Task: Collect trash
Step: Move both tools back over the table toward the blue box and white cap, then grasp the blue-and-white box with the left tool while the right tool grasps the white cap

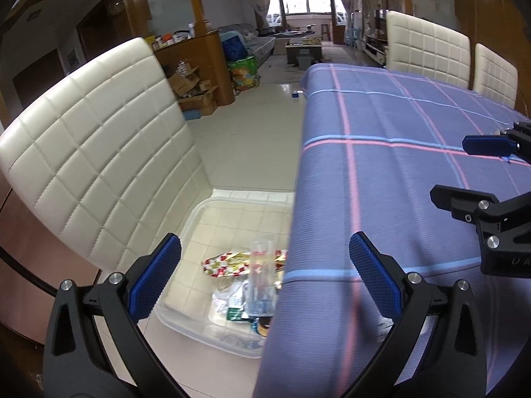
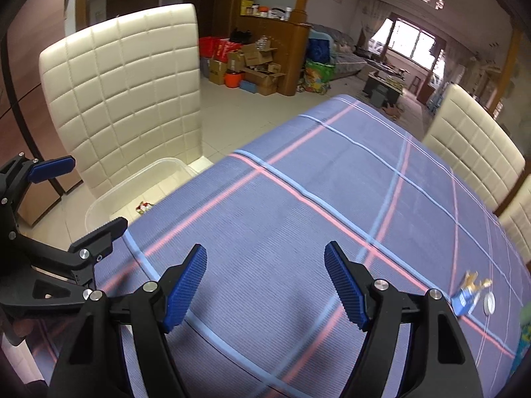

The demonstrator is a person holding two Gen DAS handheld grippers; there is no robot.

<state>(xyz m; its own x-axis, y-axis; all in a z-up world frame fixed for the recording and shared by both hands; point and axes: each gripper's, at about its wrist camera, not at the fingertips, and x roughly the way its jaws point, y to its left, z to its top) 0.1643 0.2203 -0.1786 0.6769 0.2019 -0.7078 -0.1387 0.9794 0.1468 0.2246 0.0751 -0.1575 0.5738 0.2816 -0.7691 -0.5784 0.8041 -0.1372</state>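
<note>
A clear plastic bin [image 1: 199, 219] stands on the floor beside the table's left edge; it also shows in the right wrist view [image 2: 109, 195]. It holds a clear bottle [image 1: 264, 278], a red-and-white wrapper [image 1: 229, 262] and other scraps. My left gripper [image 1: 265, 278] is open and empty, above the bin and the table edge. My right gripper [image 2: 265, 285] is open and empty over the blue plaid tablecloth [image 2: 298, 205]. A blue-and-gold wrapper [image 2: 468, 293] and a round white lid [image 2: 489, 303] lie on the cloth at the right.
A cream quilted chair [image 1: 99, 146] stands behind the bin. Two more cream chairs [image 1: 428, 46] line the table's far side. Cardboard boxes [image 2: 255, 66] and bags are piled by a wooden cabinet. A green scrap [image 2: 526, 315] shows at the right edge.
</note>
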